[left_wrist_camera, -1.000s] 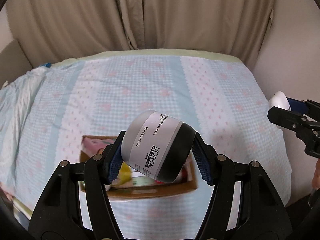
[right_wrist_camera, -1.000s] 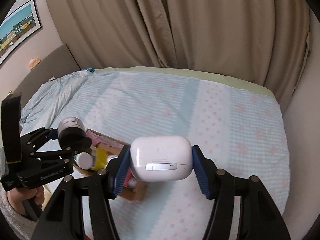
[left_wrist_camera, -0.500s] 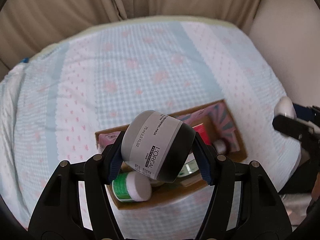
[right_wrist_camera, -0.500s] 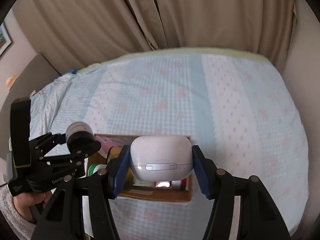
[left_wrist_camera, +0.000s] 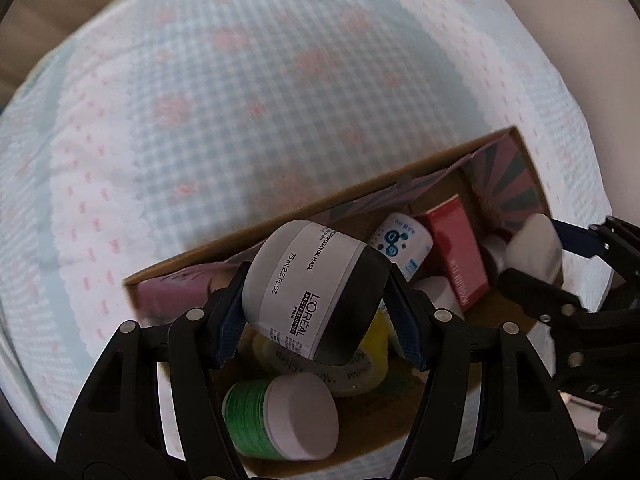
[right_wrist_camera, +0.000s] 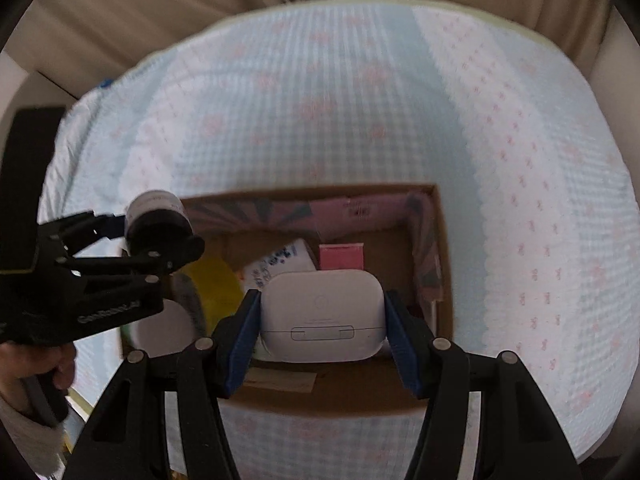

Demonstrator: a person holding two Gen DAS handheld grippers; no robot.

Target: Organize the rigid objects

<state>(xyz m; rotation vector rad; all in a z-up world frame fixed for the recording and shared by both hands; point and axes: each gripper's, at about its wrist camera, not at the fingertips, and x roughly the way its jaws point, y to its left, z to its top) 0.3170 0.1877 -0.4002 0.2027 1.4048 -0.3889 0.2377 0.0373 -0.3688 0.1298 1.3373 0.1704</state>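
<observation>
Left gripper (left_wrist_camera: 316,300) clamps a smooth round L'Oréal jar (left_wrist_camera: 314,288), grey body, black lid, tilted above the cardboard box (left_wrist_camera: 280,222). Right gripper (right_wrist_camera: 322,320) pinches a glossy white rounded earbud case (right_wrist_camera: 322,316) over the box's near right corner, on the checked quilt (right_wrist_camera: 360,100).

Left gripper (left_wrist_camera: 316,316): black frame, blue-padded jaws closed on the sides of a grey-and-black jar (left_wrist_camera: 314,292), which sits tilted between them. Right gripper (right_wrist_camera: 320,330): same build, jaws closed on the two ends of a white case (right_wrist_camera: 322,316), held level. In the right wrist view the left gripper appears at the left edge, pointing rightward, with the person's left hand (right_wrist_camera: 38,364) wrapped around its handle below a pale sleeve cuff.
</observation>
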